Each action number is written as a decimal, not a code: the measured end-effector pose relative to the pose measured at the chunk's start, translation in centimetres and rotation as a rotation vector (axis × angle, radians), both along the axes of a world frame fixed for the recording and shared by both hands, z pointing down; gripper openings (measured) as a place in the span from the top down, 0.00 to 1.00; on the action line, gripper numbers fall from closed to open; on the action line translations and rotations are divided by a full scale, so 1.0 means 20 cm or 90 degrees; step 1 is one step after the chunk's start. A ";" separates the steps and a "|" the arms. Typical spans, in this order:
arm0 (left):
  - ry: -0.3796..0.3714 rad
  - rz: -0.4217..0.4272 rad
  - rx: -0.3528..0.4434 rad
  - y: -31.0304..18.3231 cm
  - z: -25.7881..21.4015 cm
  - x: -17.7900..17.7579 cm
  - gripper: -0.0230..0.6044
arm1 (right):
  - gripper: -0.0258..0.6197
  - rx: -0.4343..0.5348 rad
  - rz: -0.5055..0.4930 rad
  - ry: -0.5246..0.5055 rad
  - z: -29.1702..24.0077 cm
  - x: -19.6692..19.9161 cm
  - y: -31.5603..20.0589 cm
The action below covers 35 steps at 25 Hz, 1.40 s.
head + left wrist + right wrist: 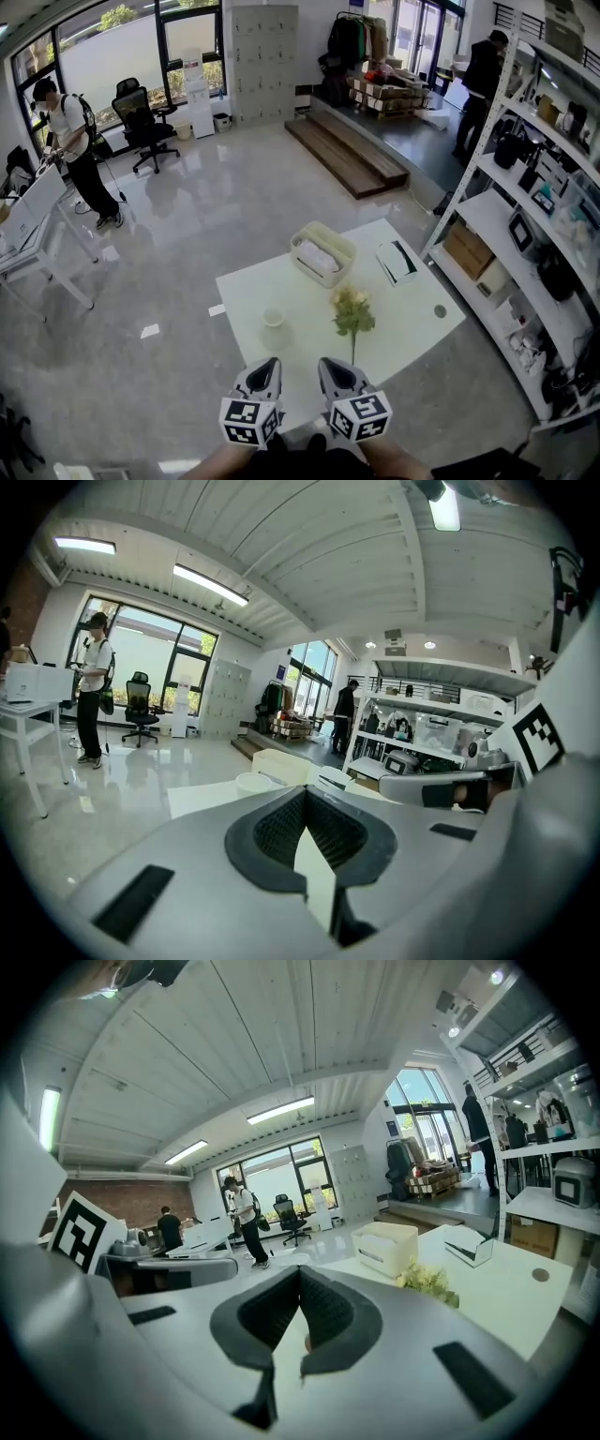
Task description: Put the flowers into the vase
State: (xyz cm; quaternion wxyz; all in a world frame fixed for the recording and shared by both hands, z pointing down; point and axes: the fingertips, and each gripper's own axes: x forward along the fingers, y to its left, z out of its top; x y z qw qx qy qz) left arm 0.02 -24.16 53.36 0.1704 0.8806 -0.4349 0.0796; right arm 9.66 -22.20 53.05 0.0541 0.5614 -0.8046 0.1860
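Note:
A bunch of pale yellow flowers [352, 312] with green leaves lies on the white table [412, 319], its thin stem pointing toward the near edge. To its left stands a small white vase [273, 319]. My left gripper [268, 362] and right gripper [326, 362] hover side by side over the near edge, both shut and holding nothing. The right one is just short of the stem's end. In the right gripper view the flowers [427, 1282] show past the jaws, right of the right gripper [300, 1269]. In the left gripper view the vase [253, 782] shows beyond the left gripper [305, 791].
A cream basket [322, 251] holding white cloth sits at the table's far edge, with a tissue box [398, 261] to its right. White shelving [525, 216] full of equipment runs along the right. One person [73, 150] stands far left, another [480, 89] at the back right.

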 end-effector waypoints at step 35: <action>-0.004 -0.018 -0.099 -0.06 0.22 -0.04 0.96 | 0.70 -0.771 0.080 -0.129 1.31 0.83 -0.51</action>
